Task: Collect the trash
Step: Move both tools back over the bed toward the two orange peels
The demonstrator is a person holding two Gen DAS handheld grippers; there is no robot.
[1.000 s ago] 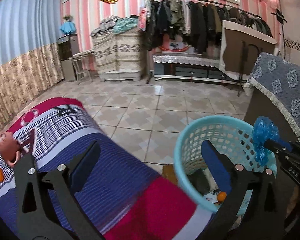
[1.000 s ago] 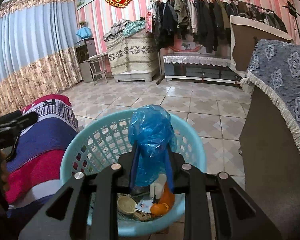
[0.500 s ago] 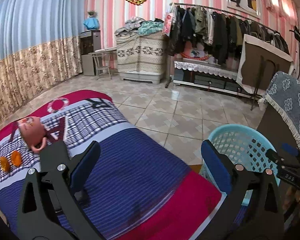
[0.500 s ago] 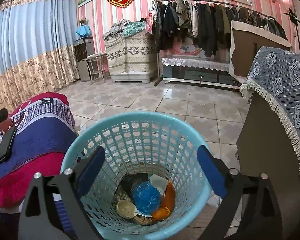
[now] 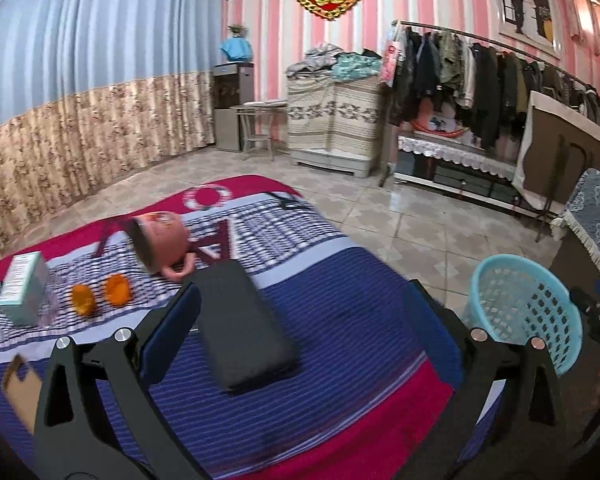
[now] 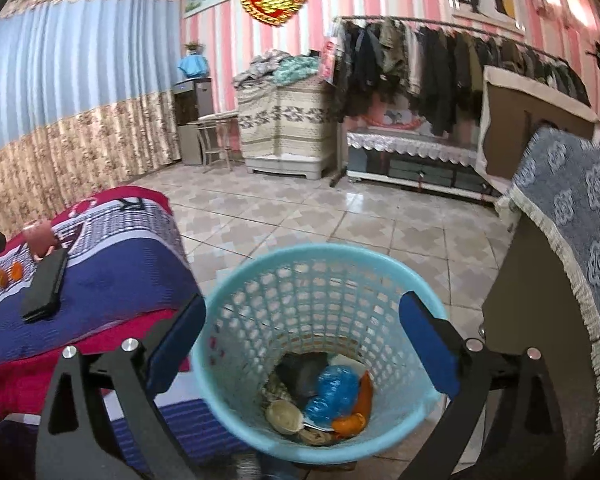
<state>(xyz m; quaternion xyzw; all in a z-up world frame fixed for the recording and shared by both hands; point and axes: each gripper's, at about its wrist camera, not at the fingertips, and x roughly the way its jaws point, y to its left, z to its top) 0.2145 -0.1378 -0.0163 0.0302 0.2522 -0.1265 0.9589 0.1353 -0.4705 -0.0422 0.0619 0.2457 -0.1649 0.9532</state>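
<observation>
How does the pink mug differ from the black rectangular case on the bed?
The round pink ceramic mug lies tipped on its side with its handle toward the camera; the flat black rectangular case lies flat. The mug sits on the white checked band of the striped bedspread, the case on the blue band. Both rest on the bed, outside the basket.

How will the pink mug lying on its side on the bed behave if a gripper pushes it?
The pink mug lies on its side, so its round body would probably roll, though its handle may stop it soon. It looks rigid and perhaps breakable. The soft striped bedcover would likely damp the motion and cushion it.
</observation>
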